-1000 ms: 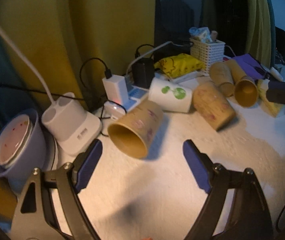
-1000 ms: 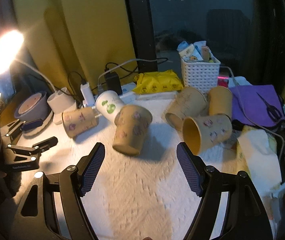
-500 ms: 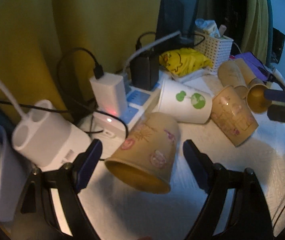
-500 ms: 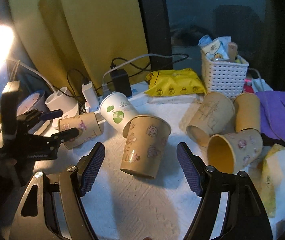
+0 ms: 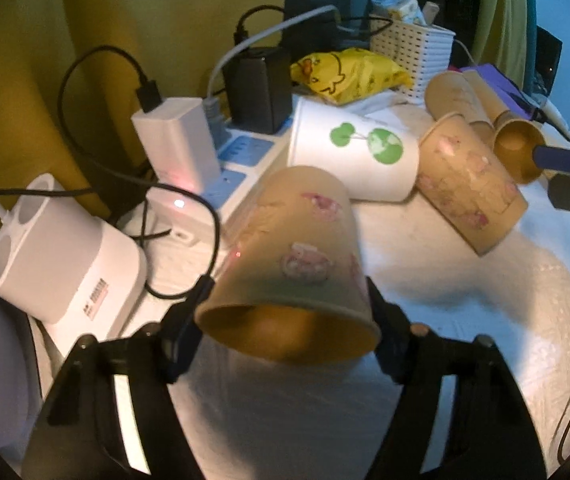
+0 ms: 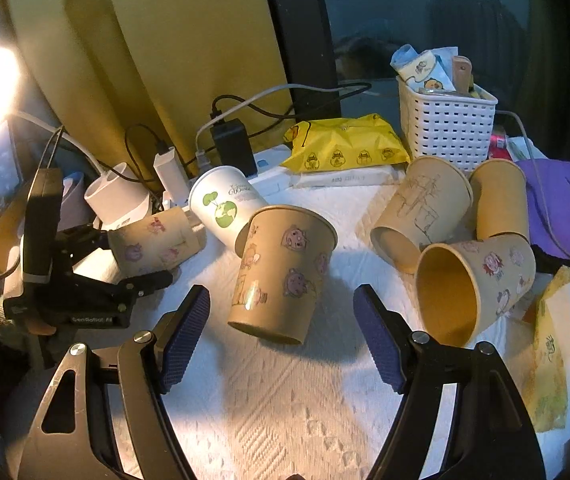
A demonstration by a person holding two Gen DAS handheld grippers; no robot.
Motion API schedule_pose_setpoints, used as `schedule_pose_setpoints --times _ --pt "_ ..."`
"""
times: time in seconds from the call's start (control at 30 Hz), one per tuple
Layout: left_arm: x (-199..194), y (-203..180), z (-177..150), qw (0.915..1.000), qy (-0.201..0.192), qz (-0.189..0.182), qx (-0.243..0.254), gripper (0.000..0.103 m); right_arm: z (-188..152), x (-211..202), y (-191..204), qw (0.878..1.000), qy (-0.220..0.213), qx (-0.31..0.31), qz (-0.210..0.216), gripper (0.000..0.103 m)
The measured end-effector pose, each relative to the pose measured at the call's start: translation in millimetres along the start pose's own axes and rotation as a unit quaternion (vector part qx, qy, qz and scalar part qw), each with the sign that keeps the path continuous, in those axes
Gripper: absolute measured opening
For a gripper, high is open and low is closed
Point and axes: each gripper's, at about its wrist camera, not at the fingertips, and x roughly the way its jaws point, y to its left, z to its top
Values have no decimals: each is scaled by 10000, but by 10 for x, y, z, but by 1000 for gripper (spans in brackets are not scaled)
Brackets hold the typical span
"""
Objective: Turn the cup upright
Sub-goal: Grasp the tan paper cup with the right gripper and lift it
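Several paper cups lie on their sides on a white towel (image 6: pixel 285 392). My left gripper (image 5: pixel 285 320) has its fingers around the rim end of a tan cup with pink pig prints (image 5: pixel 297 256), mouth toward the camera; the same cup shows in the right wrist view (image 6: pixel 157 246) between the left gripper's fingers (image 6: pixel 145 280). My right gripper (image 6: pixel 281 336) is open and empty, its pads on either side of another tan printed cup (image 6: pixel 281 276) that leans on a white cup with green print (image 6: pixel 225 208).
A power strip with chargers (image 5: pixel 221 152), a white lamp base (image 5: pixel 57 256), a yellow packet (image 6: pixel 345 148) and a white basket (image 6: pixel 445 120) stand at the back. Three more tan cups (image 6: pixel 469 280) lie at the right, beside purple cloth (image 6: pixel 565 208).
My left gripper moved forward onto the pig-print cup and its fingers closed in around the rim. My right gripper came closer to the leaning cup and stayed open.
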Motion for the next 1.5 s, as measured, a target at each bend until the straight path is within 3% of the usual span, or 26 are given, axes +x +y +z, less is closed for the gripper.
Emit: schedule_pose_setpoints --times 0.43,0.9,1.2,1.5 --pt "-525 -409 -200 9991 -239 -345 48 71 -195 -408 51 9999 -103 11 6 77" --pt "-1290 -1088 -653 9937 -641 -891 217 71 -723 -977 85 9996 -129 -56 -245 77" --pt "-1582 -1611 -1008 9861 -644 -1387 645 71 -1181 -1342 113 9992 -158 99 -359 77" --pt "-1719 -2178 -1352 9720 -519 -1874 1319 71 -1720 -1724 132 9984 -256 48 -511 77"
